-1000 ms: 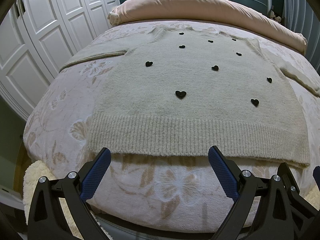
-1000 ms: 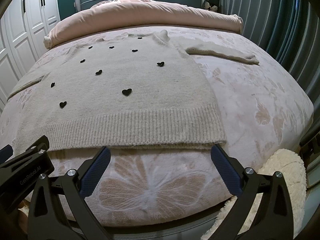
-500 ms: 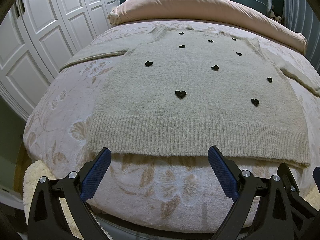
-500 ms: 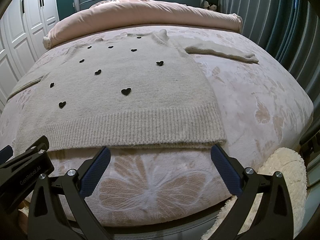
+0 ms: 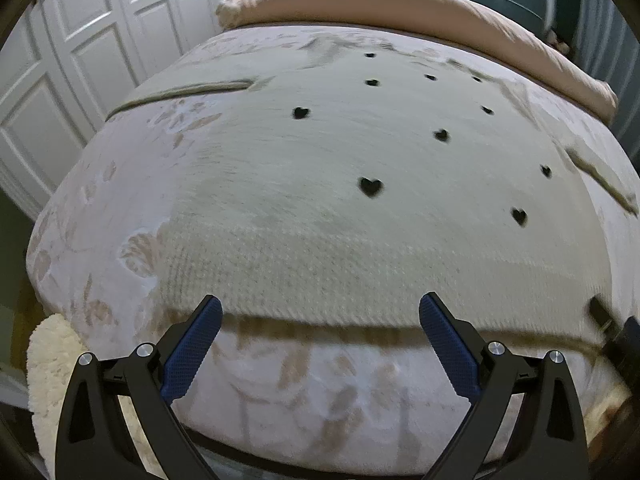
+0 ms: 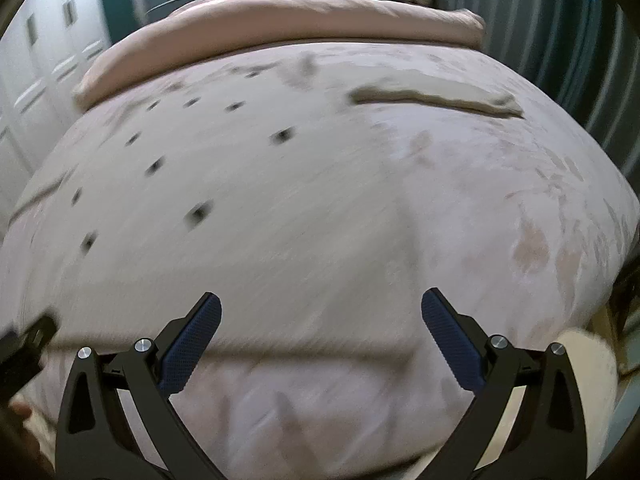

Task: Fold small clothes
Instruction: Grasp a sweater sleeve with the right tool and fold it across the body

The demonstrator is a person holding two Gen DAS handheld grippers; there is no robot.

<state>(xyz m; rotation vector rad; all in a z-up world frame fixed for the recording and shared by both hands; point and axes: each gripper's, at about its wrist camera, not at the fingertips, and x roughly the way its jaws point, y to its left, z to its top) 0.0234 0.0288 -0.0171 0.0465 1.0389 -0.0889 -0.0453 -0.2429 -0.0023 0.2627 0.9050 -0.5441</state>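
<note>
- My left hand-held gripper (image 5: pixel 320 322) is released, jaws spread wide, nothing between them.
- My right hand-held gripper (image 6: pixel 321 316) is likewise released and empty; its view is heavily motion-blurred, so fine detail there is unreliable.
- The sweater (image 5: pixel 360 200), cream knit with small black hearts, lies flat and face up on the bed (image 5: pixel 300 392), directly ahead of both grippers.
- Its ribbed hem (image 5: pixel 360 280) is the nearest edge, running left to right just beyond the left fingertips; the body's long axis runs away from me toward the folded pink duvet (image 5: pixel 400 0).
- One sleeve (image 5: pixel 180 90) extends out to the left; the other sleeve (image 6: pixel 436 98) extends out to the right, well apart from the hem.
- Judgement: no fold is made yet. The left gripper sits nearer the hem's left portion, the right gripper nearer its right corner, so each would take its own side.
- Whether either fingertip touches the knit I cannot tell.
</note>
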